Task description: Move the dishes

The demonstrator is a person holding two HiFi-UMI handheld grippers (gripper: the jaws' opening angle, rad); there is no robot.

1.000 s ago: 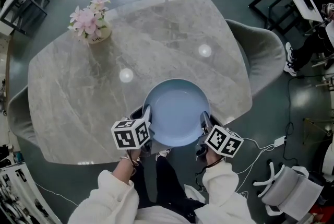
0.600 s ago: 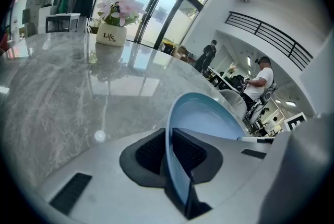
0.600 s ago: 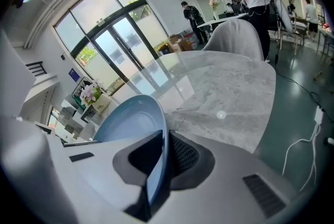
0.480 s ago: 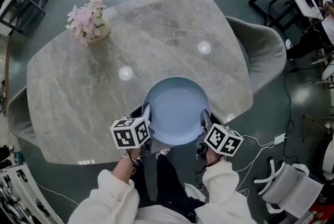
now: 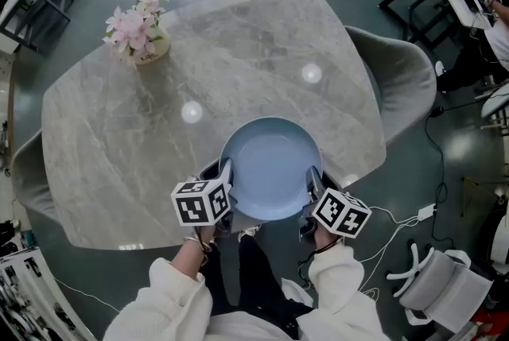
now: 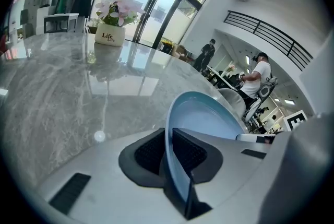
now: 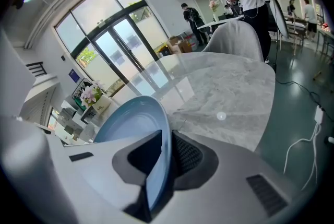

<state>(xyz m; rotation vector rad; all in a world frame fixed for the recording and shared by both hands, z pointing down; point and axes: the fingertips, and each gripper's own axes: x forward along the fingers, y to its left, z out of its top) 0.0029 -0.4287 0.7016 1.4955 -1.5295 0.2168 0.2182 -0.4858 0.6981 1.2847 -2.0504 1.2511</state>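
Grey marble covers the table, which is seen from above in a large hall with a dark floor. Against the earlier pictures almost nothing has been moved. The blue plate is found at the same spot at the table's near edge, partly past it, and both grippers are kept at its rim.

Only the jaws of the right gripper have just been opening. The plate's right rim is seen between them, with the pads close against it on both sides. The left gripper is pinched on the plate's left rim, its jaws nearly together.

Both grippers are pointed forward and slanted down toward the table. They are held side by side by arms in white sleeves that are bent in close to the body. The left cube and the right cube are each turned upward, just beside the plate.

One plate is counted, and one pot of pink flowers at the far left corner, well apart from the plate. Two grippers are counted, and two grey chairs: one at the table's right side and one at its left.
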